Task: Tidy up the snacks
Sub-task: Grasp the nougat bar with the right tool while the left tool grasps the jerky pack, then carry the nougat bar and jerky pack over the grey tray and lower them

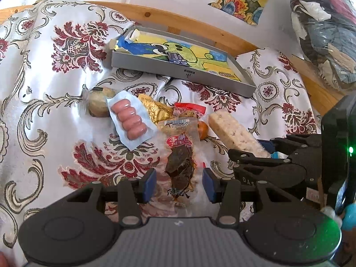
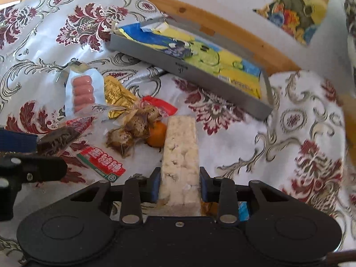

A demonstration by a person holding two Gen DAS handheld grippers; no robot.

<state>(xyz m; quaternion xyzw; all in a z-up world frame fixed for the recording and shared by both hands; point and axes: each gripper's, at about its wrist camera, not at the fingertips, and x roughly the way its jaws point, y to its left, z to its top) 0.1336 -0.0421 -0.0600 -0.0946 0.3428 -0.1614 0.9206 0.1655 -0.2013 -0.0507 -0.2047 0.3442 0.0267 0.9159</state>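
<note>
The right gripper (image 2: 179,185) clamps the pale rice bar (image 2: 180,153), apparently just lifted; next comes carrying it to the gray tray (image 2: 189,69) at one o'clock. The left gripper (image 1: 179,181) straddles the dark jerky packet (image 1: 180,162), jaws open.

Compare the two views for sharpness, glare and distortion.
Left wrist: mostly sharp, fisheye bends the wooden edge, daylight glares on the satin cloth. Right wrist: soft at the right rim, where the cloth smears; rice bar between the jaws is crisp; grey tray readable.
</note>
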